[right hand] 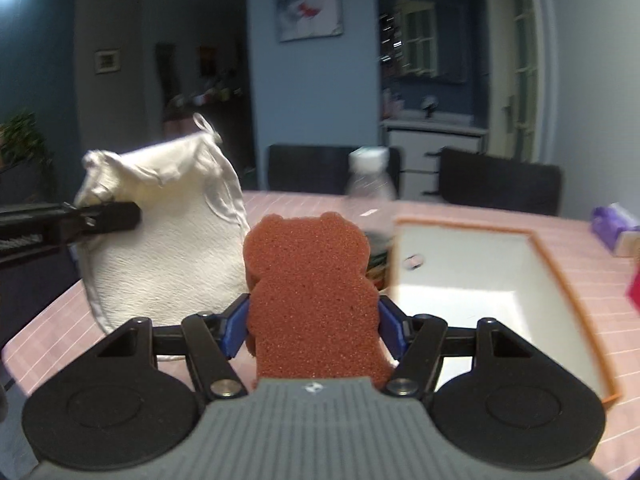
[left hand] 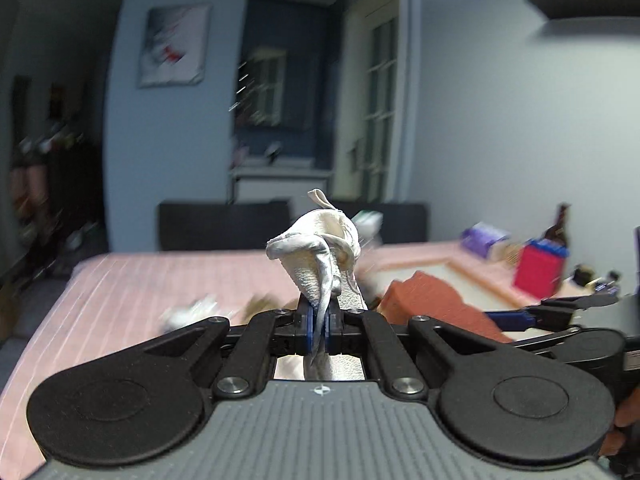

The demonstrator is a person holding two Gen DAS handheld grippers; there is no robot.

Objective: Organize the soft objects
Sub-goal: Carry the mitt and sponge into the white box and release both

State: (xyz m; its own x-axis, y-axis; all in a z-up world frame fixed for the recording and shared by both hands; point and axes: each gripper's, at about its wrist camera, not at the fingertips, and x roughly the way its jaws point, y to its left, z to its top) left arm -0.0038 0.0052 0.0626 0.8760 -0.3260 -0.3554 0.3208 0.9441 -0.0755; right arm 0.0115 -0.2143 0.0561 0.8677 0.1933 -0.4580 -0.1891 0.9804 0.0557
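Observation:
My left gripper [left hand: 320, 330] is shut on a white terry wash mitt [left hand: 320, 256] and holds it up above the pink table. The mitt also shows at the left of the right wrist view [right hand: 168, 248], pinched by the left gripper [right hand: 120, 216]. My right gripper [right hand: 314, 320] is shut on a brown bear-shaped sponge [right hand: 308, 280], held upright above the table. The sponge shows in the left wrist view [left hand: 432, 300] to the right, with the right gripper [left hand: 532, 316] beside it.
A white tray with an orange rim [right hand: 536, 240] lies on the pink striped tablecloth [right hand: 580, 272] to the right. A clear water bottle [right hand: 370, 200] stands behind the sponge. A purple pack [right hand: 614, 228], a red box [left hand: 538, 272] and a brown bottle [left hand: 558, 228] stand at the far right. Dark chairs [right hand: 500, 184] line the far edge.

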